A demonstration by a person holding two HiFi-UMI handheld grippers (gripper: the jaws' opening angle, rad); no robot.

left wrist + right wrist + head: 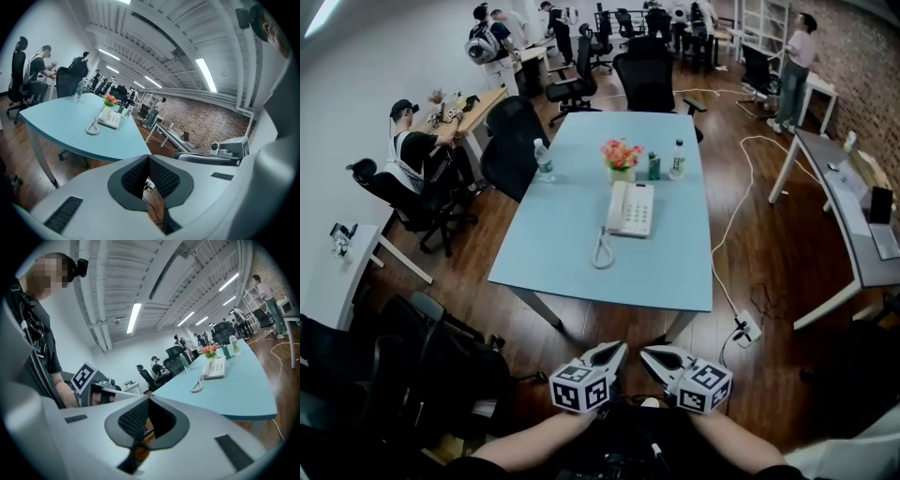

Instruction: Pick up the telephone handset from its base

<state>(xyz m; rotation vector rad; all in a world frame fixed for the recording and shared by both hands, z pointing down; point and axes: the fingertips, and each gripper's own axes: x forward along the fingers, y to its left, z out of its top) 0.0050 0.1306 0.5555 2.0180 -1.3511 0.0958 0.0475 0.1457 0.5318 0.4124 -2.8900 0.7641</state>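
A white telephone [632,208] lies in the middle of the light blue table [567,253], its handset [616,208] resting on the base's left side with a coiled cord [602,251] curling toward me. Both grippers hover off the table's near edge, well short of the phone, tips almost touching each other. My left gripper [618,351] is shut with nothing in it, and so is my right gripper [646,353]. In the left gripper view the phone [110,118] sits far beyond the shut jaws of the left gripper [148,158]. The right gripper view shows the phone [214,368] far past the right gripper [148,399].
Behind the phone stand a flower pot [621,155], a small green bottle [653,166] and two water bottles [544,160] [677,159]. Black office chairs [514,141] ring the table. A power strip [747,329] and cable lie on the floor at right, beside a white desk [853,216].
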